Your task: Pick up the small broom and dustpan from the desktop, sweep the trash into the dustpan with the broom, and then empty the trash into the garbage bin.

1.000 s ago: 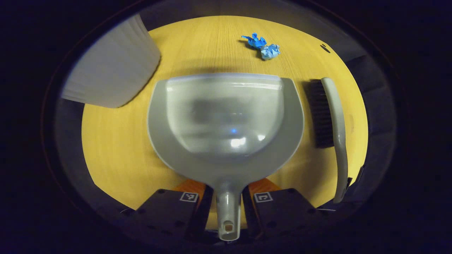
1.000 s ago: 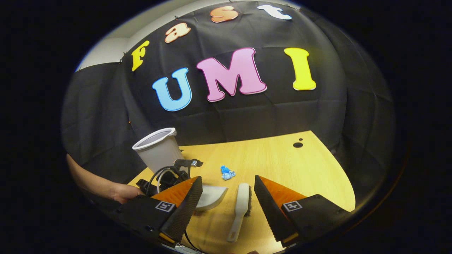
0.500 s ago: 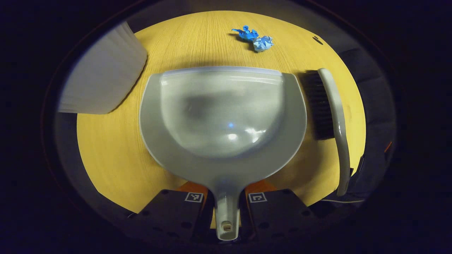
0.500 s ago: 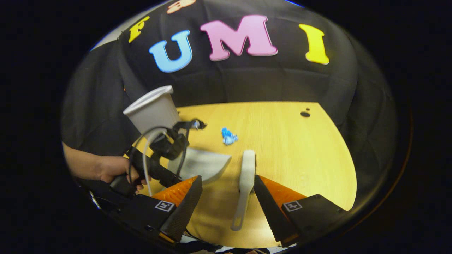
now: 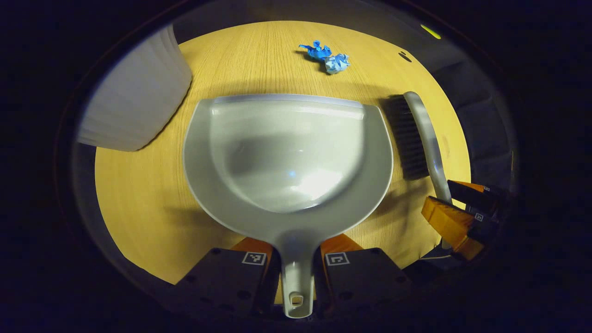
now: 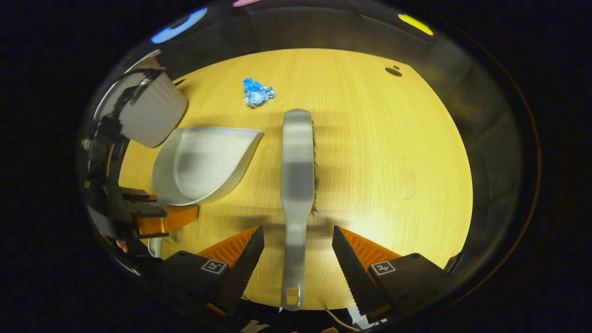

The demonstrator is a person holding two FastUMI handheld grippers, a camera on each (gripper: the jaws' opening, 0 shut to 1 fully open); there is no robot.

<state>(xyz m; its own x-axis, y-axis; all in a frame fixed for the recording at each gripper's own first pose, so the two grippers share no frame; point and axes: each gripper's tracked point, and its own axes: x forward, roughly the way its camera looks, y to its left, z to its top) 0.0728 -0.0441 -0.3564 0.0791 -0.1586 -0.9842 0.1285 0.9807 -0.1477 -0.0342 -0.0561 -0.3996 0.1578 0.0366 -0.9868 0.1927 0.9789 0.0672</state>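
Here my left gripper (image 5: 296,273) clamps the handle of the grey plastic dustpan (image 5: 286,157), which lies flat on the yellow wooden desk (image 6: 393,152) beside the white ribbed garbage bin (image 5: 134,101). My right gripper (image 6: 296,249) has its jaws apart around the handle of the small grey broom (image 6: 297,171), not touching it. The crumpled blue paper trash (image 6: 256,92) lies nearer the far edge of the desk.

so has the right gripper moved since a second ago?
Yes. The right gripper has come forward and down over the table; its open fingers now straddle the broom handle, which earlier lay ahead of them.
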